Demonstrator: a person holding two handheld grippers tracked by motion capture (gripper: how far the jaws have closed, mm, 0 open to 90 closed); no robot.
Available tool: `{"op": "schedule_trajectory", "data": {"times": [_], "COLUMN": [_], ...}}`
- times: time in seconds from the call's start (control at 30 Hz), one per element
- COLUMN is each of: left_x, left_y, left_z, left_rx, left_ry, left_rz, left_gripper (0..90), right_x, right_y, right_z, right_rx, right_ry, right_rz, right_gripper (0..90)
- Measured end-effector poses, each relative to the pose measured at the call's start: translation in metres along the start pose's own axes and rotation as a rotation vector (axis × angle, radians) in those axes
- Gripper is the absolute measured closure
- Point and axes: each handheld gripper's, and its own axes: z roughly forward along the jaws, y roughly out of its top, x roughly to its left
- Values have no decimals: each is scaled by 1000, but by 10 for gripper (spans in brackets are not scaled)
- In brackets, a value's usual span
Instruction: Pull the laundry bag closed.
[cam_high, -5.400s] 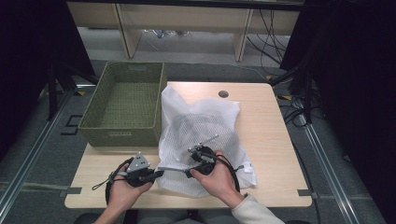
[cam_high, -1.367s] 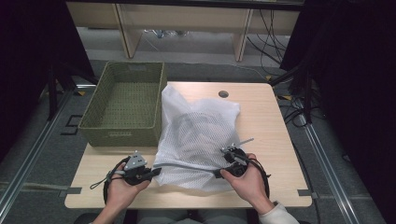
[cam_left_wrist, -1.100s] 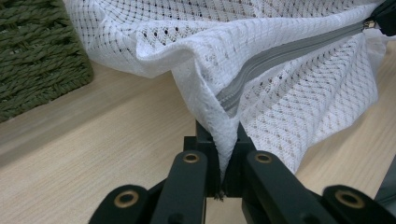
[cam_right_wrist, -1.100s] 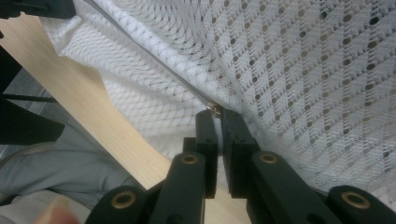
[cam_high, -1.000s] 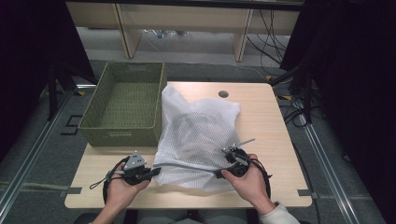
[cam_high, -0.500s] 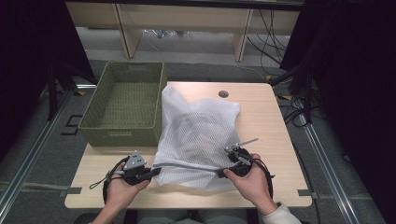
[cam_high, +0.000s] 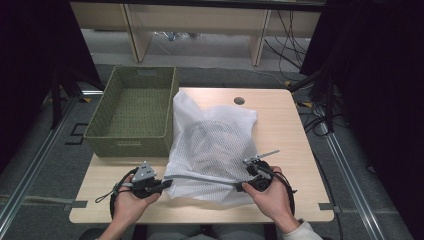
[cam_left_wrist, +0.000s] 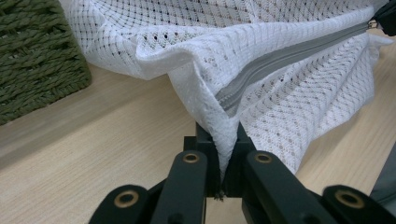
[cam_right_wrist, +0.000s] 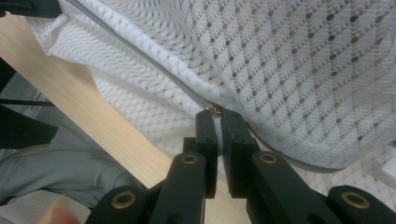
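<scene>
**Both grippers clamped on the mesh bag's zipper edge**

Left gripper (cam_high: 162, 183), lower left of the high view: jaws closed tight on a corner fold of the white mesh bag (cam_high: 212, 142), by the end of the grey zipper (cam_left_wrist: 285, 58). Right gripper (cam_high: 241, 187), lower centre-right: jaws nearly together, pinching the small metal zipper pull (cam_right_wrist: 215, 108). Zipper taut between the two, running level across the bag's near edge.

Bag lies mid-table, its left side against the green woven basket (cam_high: 107, 137). Wooden table (cam_high: 290, 135) has a round hole (cam_high: 239, 100) near its far edge. Beyond: grey floor, loose cables (cam_high: 292, 47), dark curtains either side.
</scene>
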Motion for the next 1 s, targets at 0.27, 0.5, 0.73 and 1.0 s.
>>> {"op": "schedule_trajectory", "data": {"times": [0.27, 0.5, 0.73, 1.0], "left_x": [2, 3, 3, 4], "left_y": [0, 1, 0, 0], "left_z": [-1, -2, -1, -1], "left_rx": [7, 20, 0, 9], "left_ry": [7, -2, 3, 11], "left_rz": [-6, 5, 4, 3], "left_gripper": [883, 883, 883, 883], "right_x": [-4, -7, -12, -17], "right_y": [-3, -7, -8, -11], "right_z": [-4, -7, -9, -13], "right_rx": [-7, -6, -13, -21], "right_ry": [-16, -19, -23, -28], "right_rz": [12, 44, 31, 39], "right_gripper": [871, 871, 871, 871]}}
